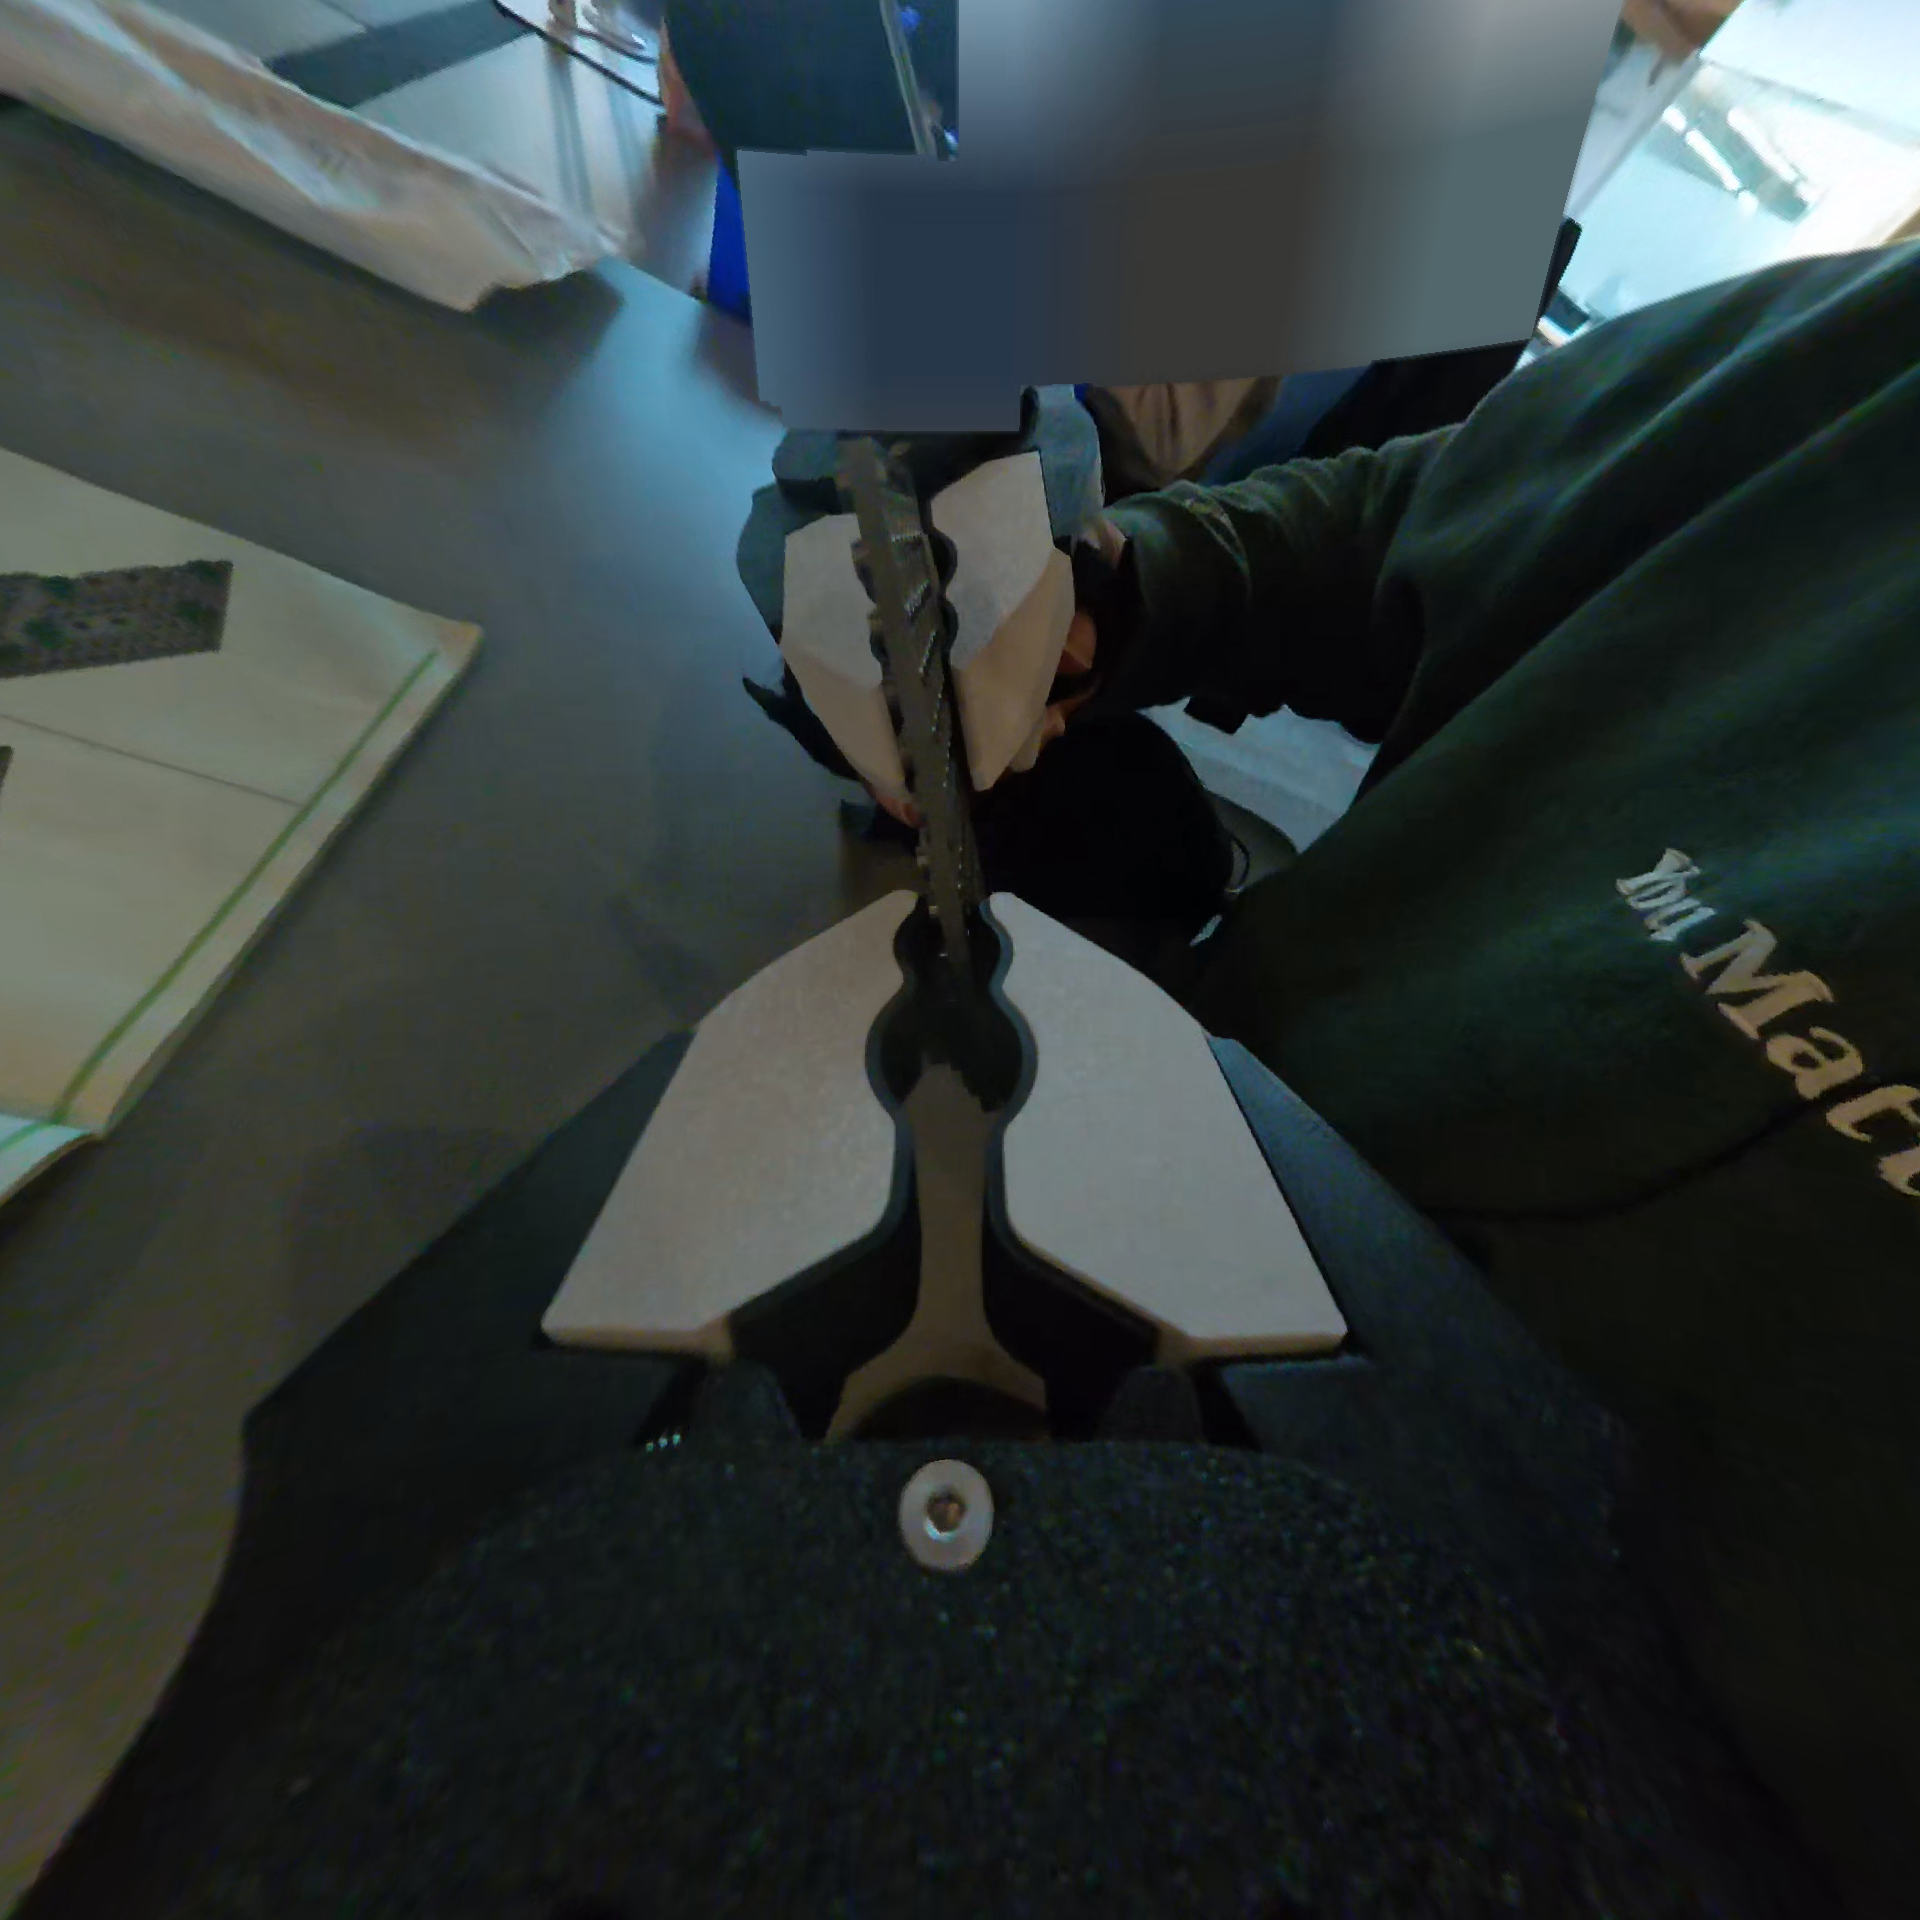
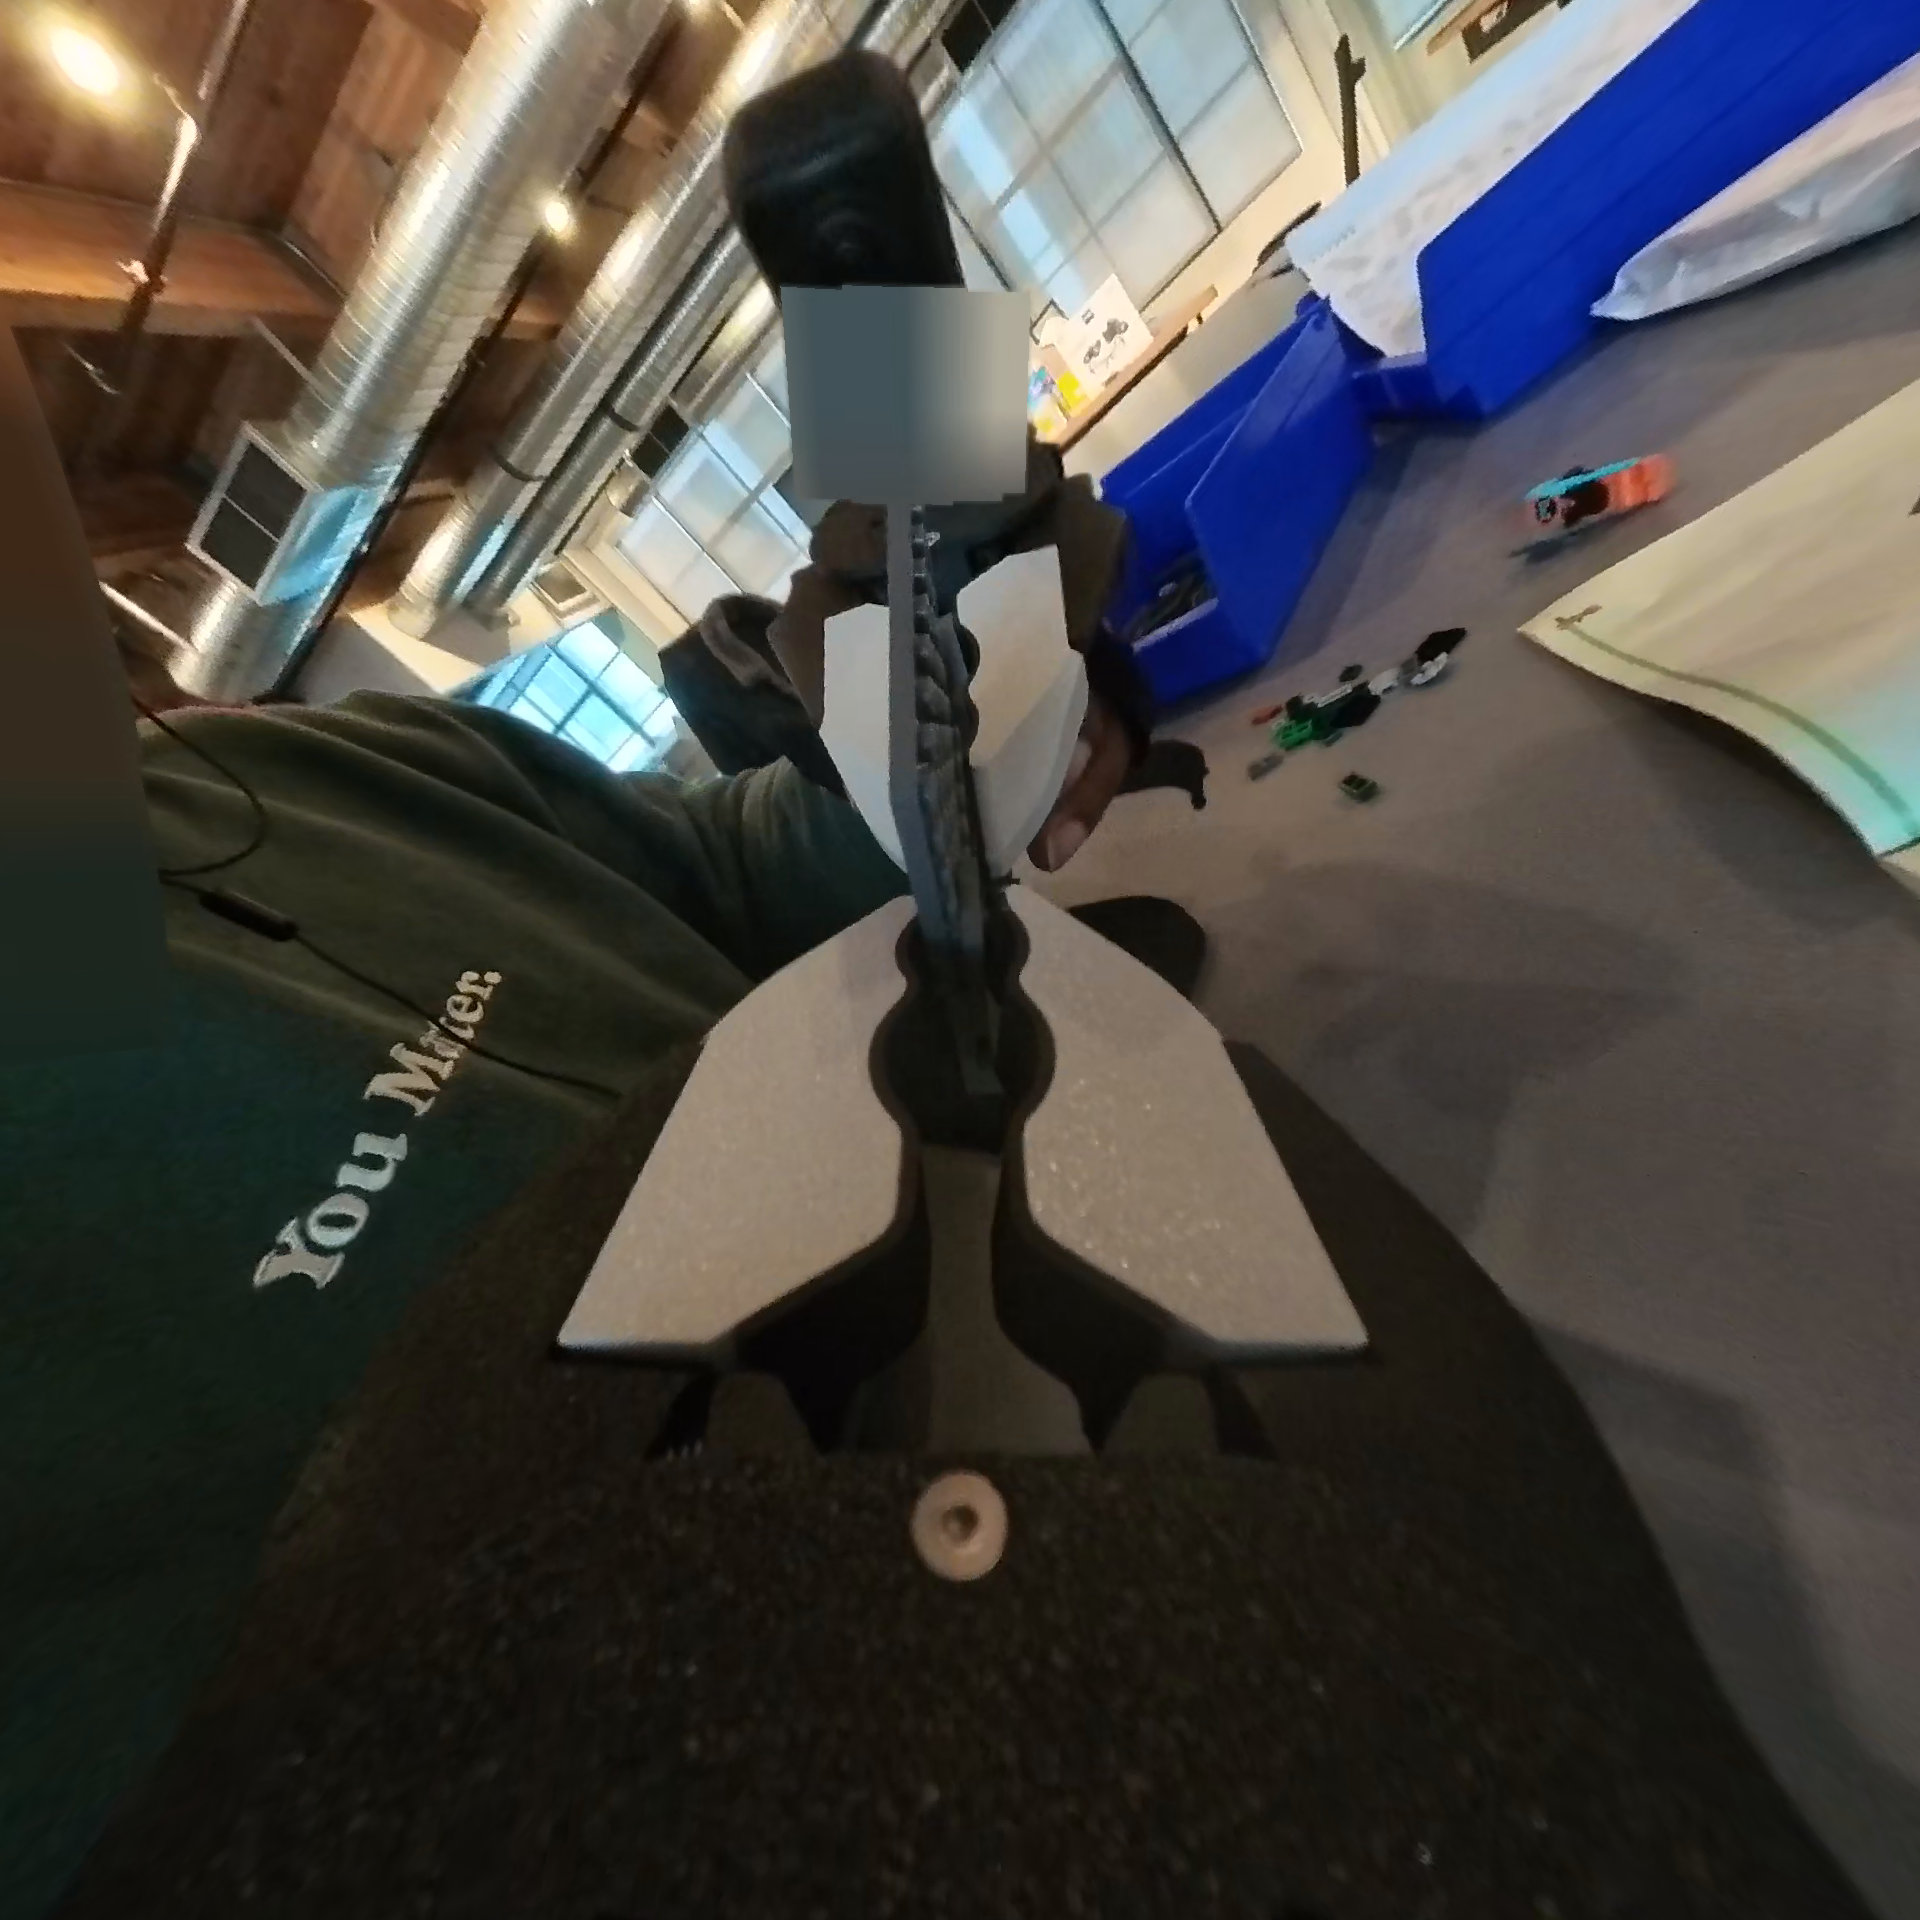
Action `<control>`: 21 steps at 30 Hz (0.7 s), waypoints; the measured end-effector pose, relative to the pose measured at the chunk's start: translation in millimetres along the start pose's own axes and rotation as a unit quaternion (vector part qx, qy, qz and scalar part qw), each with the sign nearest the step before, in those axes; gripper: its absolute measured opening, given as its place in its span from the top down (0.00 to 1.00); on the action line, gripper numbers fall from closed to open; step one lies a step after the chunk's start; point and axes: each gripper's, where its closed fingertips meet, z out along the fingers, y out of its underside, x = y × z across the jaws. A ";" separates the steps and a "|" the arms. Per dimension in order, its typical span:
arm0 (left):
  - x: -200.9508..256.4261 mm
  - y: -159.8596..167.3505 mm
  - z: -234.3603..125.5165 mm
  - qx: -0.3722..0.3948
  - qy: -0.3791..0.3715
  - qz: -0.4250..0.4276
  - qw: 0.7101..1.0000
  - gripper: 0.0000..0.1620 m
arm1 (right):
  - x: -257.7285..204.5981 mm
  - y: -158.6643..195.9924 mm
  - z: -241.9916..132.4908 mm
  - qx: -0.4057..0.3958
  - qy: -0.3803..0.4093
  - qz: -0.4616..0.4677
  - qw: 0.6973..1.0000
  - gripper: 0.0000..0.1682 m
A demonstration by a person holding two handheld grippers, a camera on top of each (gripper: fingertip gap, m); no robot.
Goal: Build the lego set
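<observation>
Pinching opposite ends of dark studded lego plate (image 1: 925, 717): left gripper (image 1: 948, 914) and right gripper (image 2: 961, 925), jaws clamped.

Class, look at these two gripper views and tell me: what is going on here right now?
A person in a dark green sweatshirt holds two handheld grippers facing each other. The left gripper and the right gripper are both shut on opposite ends of one long dark lego piece, held above the grey table. Loose lego parts, blue bins and an open instruction booklet lie nearby.
</observation>
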 end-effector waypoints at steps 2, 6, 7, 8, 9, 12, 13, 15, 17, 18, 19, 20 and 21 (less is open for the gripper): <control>-0.1 -1.1 0.5 0.005 -0.001 0.001 1.000 0.96 | 0.4 -0.5 -0.7 0.005 -0.002 0.004 1.000 0.95; -0.6 -2.5 1.9 0.016 0.000 0.000 1.000 0.95 | 1.7 -1.2 -1.8 0.009 -0.003 0.010 1.000 0.95; -0.9 -3.8 1.8 0.020 0.001 -0.005 1.000 0.94 | 2.2 -1.9 -2.0 0.009 -0.001 0.009 1.000 0.95; -0.8 -4.9 1.6 0.023 0.002 -0.008 1.000 0.93 | 3.0 -2.3 -2.2 0.008 0.002 0.006 1.000 0.95; -0.7 -6.0 1.4 0.026 0.004 -0.011 1.000 0.92 | 3.7 -2.2 -2.0 0.006 0.004 0.004 1.000 0.94; -1.0 -8.5 0.4 0.028 0.007 -0.020 0.999 0.91 | 4.5 -2.9 -1.4 0.006 0.006 0.002 1.000 0.94; -2.6 -8.7 0.2 0.028 0.005 -0.026 0.999 0.92 | 5.2 -3.1 -1.3 0.006 0.008 0.002 1.000 0.94; -4.4 -8.7 0.0 0.028 0.006 -0.039 0.999 0.93 | 6.3 -3.1 -1.0 0.006 0.009 0.002 1.000 0.94; -5.9 -8.0 -0.2 0.024 0.006 -0.049 0.999 0.93 | 7.1 -2.9 -0.7 0.006 0.009 0.005 1.000 0.94; -5.8 -7.8 -0.5 0.022 0.007 -0.052 0.998 0.93 | 7.5 -2.7 -0.5 0.007 0.008 0.007 1.000 0.94; -6.0 -6.5 -0.5 0.017 0.008 -0.055 0.998 0.93 | 8.0 -2.2 -0.3 0.005 0.009 0.009 1.000 0.94; -6.1 -5.4 -0.7 0.012 0.009 -0.057 0.998 0.93 | 8.6 -1.7 -0.1 0.004 0.009 0.010 1.000 0.94; -6.3 -4.3 -1.3 0.007 0.008 -0.057 0.998 0.93 | 8.6 -1.2 0.1 0.003 0.008 0.012 1.000 0.94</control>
